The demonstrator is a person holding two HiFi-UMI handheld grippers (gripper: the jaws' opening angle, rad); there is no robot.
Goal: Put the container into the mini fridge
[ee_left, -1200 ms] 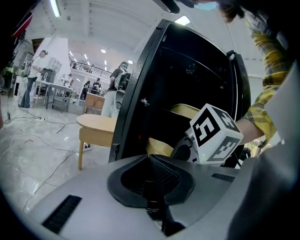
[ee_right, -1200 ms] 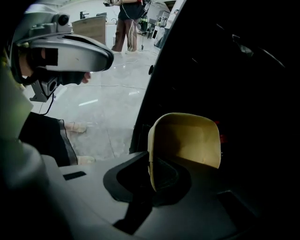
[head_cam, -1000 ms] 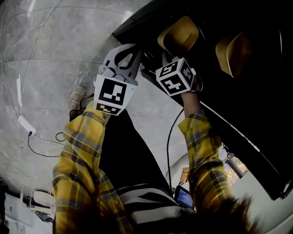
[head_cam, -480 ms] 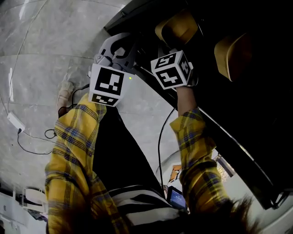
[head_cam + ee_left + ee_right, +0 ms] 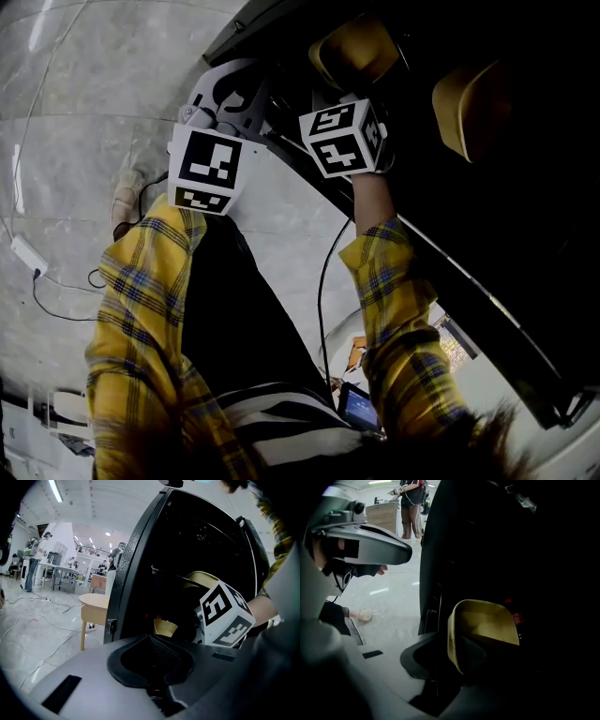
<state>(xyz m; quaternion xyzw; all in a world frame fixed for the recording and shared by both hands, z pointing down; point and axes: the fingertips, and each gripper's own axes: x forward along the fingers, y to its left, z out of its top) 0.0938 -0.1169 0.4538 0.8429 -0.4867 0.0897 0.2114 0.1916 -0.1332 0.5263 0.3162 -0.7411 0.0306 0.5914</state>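
The yellow container [image 5: 487, 625] sits inside the dark, open mini fridge [image 5: 136, 573]. My right gripper [image 5: 450, 643] reaches in with the container's near wall between its jaws, one pad inside and one outside. Those jaws are opening, and the outer pad stands just off the wall. In the head view the container [image 5: 356, 52] lies just beyond the right gripper [image 5: 336, 94] in the black fridge [image 5: 525, 234]. My left gripper [image 5: 153, 637] hovers at the fridge's front edge, shut and with nothing in it; the head view shows the left gripper [image 5: 239, 86] beside the right one.
A second yellow container [image 5: 473, 108] sits deeper in the fridge. On the grey floor lie cables and a white power strip [image 5: 23, 253]. A round wooden table [image 5: 93, 604] stands left of the fridge, with people far behind it. A small screen [image 5: 361, 408] lies near my legs.
In the head view both grippers have drifted a little left and up. The yellow container stays just ahead of the right gripper inside the fridge.
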